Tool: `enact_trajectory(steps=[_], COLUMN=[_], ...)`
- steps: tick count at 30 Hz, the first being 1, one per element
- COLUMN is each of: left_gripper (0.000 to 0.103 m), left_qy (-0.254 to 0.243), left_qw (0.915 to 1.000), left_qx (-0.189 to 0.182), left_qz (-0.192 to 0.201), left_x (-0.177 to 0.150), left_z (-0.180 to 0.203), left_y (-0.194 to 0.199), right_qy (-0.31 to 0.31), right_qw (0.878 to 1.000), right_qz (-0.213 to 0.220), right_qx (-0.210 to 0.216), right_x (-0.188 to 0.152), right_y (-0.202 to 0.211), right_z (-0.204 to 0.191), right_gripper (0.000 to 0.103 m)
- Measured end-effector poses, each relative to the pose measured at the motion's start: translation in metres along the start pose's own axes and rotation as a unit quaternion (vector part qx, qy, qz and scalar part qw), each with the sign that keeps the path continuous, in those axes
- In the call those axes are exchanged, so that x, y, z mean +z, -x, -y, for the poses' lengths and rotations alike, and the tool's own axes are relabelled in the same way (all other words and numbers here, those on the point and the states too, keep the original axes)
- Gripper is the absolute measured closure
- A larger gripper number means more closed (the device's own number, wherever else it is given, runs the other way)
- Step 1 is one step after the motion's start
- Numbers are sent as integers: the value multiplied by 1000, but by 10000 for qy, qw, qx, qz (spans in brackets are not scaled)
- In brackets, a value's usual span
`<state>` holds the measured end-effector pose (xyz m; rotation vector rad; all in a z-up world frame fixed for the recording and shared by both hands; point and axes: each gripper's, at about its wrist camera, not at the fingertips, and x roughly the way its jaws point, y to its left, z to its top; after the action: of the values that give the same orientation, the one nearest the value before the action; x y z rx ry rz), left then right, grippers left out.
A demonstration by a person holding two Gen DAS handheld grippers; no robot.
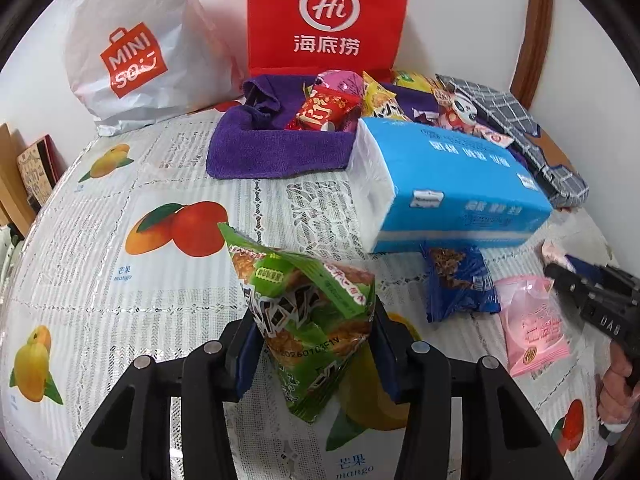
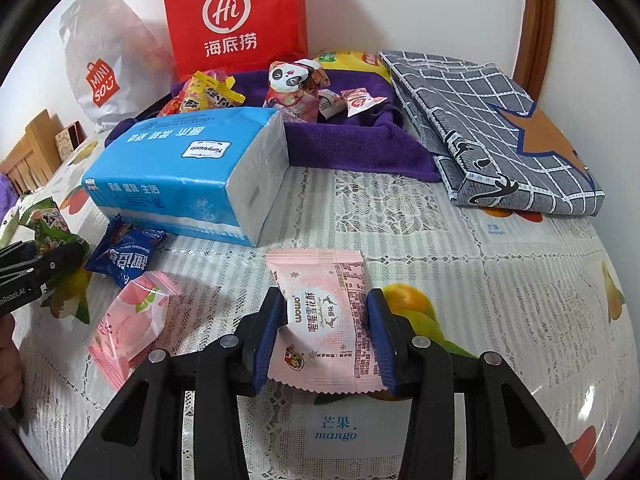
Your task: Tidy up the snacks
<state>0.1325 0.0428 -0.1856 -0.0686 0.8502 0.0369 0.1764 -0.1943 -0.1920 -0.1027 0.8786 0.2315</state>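
Nearest in the left wrist view: left gripper, blue pads pinched onto a crinkled green foil snack packet, packet held upright above the lace-and-fruit-print plastic tablecloth, its lower end cut off behind the black finger frames; nearest in the right wrist view: right gripper, jaws narrowed against both side edges of a flat pink snack packet with printed label, bottom seam hidden by the pads, whether lifted or lying on the cloth hard to tell; just beyond, to that gripper's left: a second pink packet with a peach picture, then a dark blue chocolate snack packet, its top tucked under the blue-and-white soft tissue pack; farther back: purple towel heaped with mixed wrapped snacks, partly hidden by the tissue pack; to the right, folded grey checked cloth; at the wall: red paper bag and white plastic shopping bag, tops cut off.
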Motion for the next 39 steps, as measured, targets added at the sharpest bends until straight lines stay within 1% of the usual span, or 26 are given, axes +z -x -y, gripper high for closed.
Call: enact_trajectory(steps=[1,4,6,7,9,13,17,23,27,31,34,39], left_gripper=[58,58,58,58,58,58,58,58,58,58,58,58], left_qy=[-85,-63,-57,-51,54,300,391,408,384,414,435,420], left_qw=[10000,9999,9999,9998,9997,9985,9983,9979,9978,9972,9966,9959], left_qx=[18,-110,-158,-161,-248,-458,-423,-488,-513,-575,-669,-757], left_qz=[0,-79,-5,48,29,-35,15,151,185,218,214,246], left_x=[-1,-2,-2,-1,0,1,0,-1,2,4,6,12], left_z=[3,4,5,5,4,-1,-2,-5,-6,-10,-12,-14], left_y=[2,11,24,32,45,67,92,125,137,146,149,151], right_qy=[-20,24,20,-24,-100,-126,-204,-148,-212,-203,-253,-288], right_qw=[10000,9999,9999,10000,9998,9993,9987,9977,9970,9970,9973,9971], right_qz=[13,2,-16,27,143,347,469,668,745,741,679,694], right_qx=[-7,-138,-127,-77,-11,-31,33,-2,54,-53,-89,-88], right_x=[0,-1,-4,-5,-5,-2,1,5,8,9,10,13], right_y=[1,4,11,17,33,63,91,119,132,139,140,146], right_z=[1,-2,-3,-2,-4,-10,-17,-29,-34,-38,-39,-41], right_gripper=[63,64,65,65,65,65,65,65,65,65,65,65])
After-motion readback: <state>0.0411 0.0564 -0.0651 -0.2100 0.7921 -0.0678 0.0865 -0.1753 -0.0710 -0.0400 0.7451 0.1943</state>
